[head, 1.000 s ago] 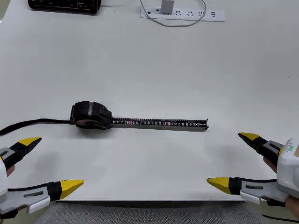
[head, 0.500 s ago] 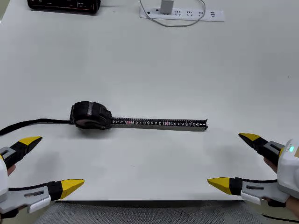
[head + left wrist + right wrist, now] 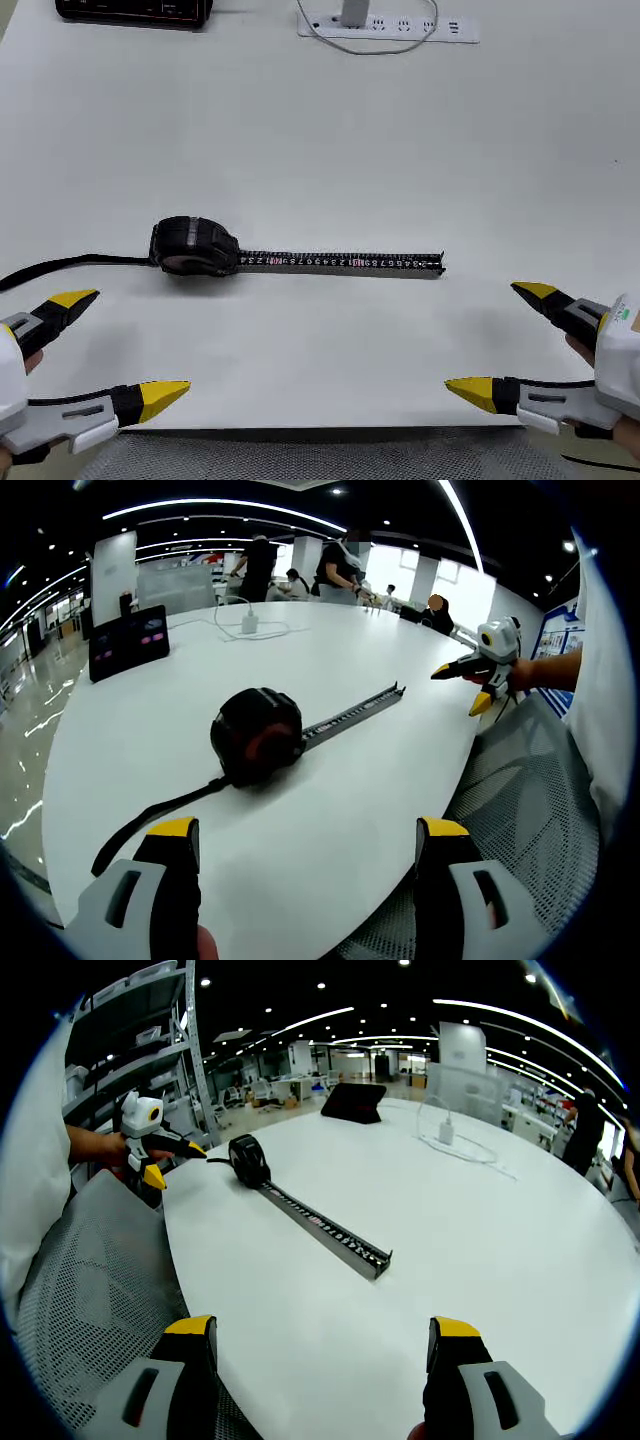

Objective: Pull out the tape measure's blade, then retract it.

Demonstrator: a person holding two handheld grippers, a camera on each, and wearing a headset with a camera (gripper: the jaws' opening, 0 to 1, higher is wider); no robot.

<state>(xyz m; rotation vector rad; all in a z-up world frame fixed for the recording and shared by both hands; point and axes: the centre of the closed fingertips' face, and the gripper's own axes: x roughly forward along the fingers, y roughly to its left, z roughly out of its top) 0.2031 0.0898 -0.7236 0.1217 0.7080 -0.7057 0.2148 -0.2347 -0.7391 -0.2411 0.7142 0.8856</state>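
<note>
Barely anything changes: your left gripper (image 3: 141, 339) and right gripper (image 3: 481, 335) stay wide open at the bottom corners, tape measure (image 3: 195, 247) centre-left, blade (image 3: 340, 262) still out, so retraction remains.

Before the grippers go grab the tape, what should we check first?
1. Is the blade out of the case? Ok, it lies flat on the table.
2. Is the left gripper open and holding nothing? Ok.
3. Is the right gripper open and holding nothing? Ok.
4. Is the strap apart from the left gripper? Ok.
5. Is the blade lock on? Cannot tell.
</note>
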